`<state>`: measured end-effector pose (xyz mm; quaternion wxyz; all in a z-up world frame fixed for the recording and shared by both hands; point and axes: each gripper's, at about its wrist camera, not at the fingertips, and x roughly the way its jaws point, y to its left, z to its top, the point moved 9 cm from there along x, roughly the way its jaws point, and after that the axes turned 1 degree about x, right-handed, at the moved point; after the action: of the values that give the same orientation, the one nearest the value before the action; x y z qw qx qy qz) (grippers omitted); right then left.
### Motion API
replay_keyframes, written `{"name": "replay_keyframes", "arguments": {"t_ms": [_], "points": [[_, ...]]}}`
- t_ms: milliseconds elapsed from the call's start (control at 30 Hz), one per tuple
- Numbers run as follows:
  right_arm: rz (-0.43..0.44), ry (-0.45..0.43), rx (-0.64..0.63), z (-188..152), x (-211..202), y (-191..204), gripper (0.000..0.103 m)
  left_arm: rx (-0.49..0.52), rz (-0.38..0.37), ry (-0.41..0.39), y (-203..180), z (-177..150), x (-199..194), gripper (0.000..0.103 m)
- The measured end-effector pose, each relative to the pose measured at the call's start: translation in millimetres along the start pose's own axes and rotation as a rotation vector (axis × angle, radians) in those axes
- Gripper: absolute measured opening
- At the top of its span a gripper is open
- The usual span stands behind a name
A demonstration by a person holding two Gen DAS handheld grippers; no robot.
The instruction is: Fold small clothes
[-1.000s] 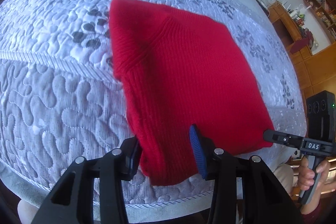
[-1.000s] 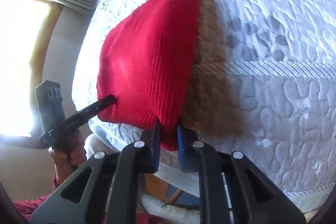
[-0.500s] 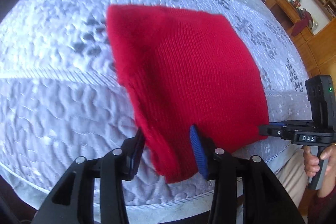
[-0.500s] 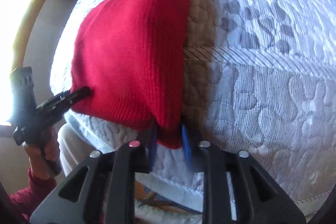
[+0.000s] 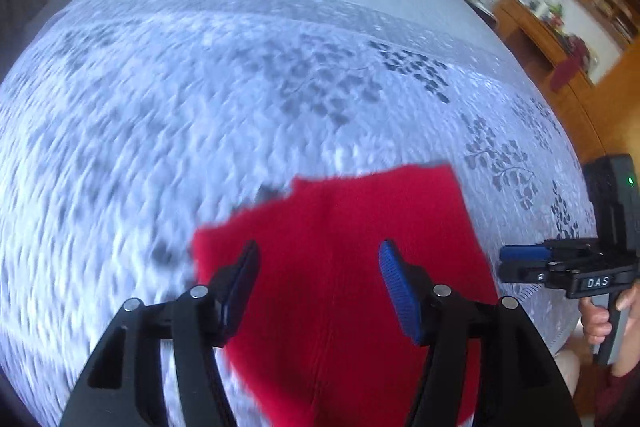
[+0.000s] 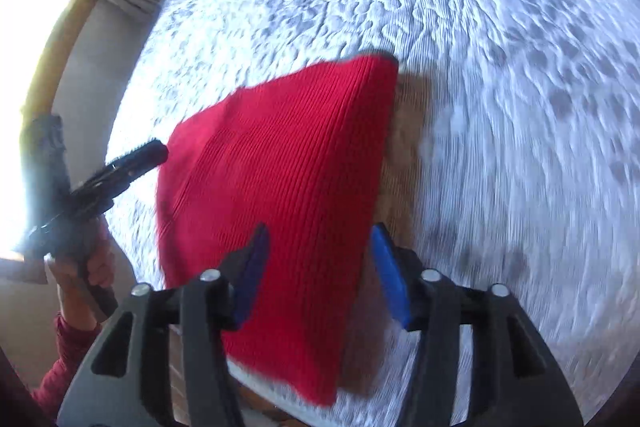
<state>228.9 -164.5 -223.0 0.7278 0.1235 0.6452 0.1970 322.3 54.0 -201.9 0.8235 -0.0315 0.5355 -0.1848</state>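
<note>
Red rib-knit garment (image 5: 352, 267), folded into a flat, roughly four-sided panel with straight edges and one stepped, notched corner at its far left. Lies flat on the white quilted bedspread with grey leaf print (image 5: 240, 107), at the near edge of the bed, the lower part reaching that edge. Ribbing (image 6: 280, 167) runs lengthwise down the panel. Right-hand edge throws a brownish shadow onto the quilt; outlines blurred

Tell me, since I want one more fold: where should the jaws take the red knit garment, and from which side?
Probably the near corners of the red knit garment, coming in from the bed's near edge. It lies flat on the quilted bedspread with that edge overhanging slightly, so jaws can slip around it. Both the left gripper and right gripper stand open, clear of it.
</note>
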Motion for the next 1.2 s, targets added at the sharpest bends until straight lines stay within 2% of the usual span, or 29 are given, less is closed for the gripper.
{"name": "replay_keyframes", "arguments": {"t_ms": [133,267,333,367,400,433,533,767,867,933,1000,1200], "points": [[0.007,0.035,0.020,25,21,-12,0.063,0.048,0.001,0.062,-2,25,47,0.062],[0.024,0.056,0.032,37,39,-18,0.061,0.070,-0.063,0.134,-6,18,83,0.060],[0.042,0.059,0.033,40,46,-19,0.056,0.095,-0.053,0.147,-6,13,92,0.044],[0.048,0.057,0.030,40,47,-19,0.056,0.097,-0.063,0.140,-6,12,93,0.040],[0.048,0.049,0.025,42,48,-20,0.054,0.088,-0.079,0.133,-6,11,91,0.025],[0.048,0.043,0.019,42,48,-19,0.053,0.075,-0.096,0.135,-4,11,89,0.018],[0.039,0.019,-0.007,45,46,-15,0.049,0.042,-0.084,0.128,6,12,85,0.015],[0.005,0.019,0.007,49,56,-20,0.052,-0.006,-0.046,0.123,9,11,86,0.017],[-0.007,0.003,-0.006,47,44,-18,0.056,0.006,0.018,0.083,8,9,62,0.025],[-0.039,-0.019,-0.034,44,33,-16,0.057,0.019,0.054,0.033,2,4,35,0.043],[-0.057,-0.039,-0.056,38,22,-13,0.058,0.031,0.059,-0.016,-8,-5,9,0.049],[-0.086,-0.070,-0.066,6,4,-3,0.059,-0.031,0.117,-0.058,-15,-46,-38,0.051]]}}
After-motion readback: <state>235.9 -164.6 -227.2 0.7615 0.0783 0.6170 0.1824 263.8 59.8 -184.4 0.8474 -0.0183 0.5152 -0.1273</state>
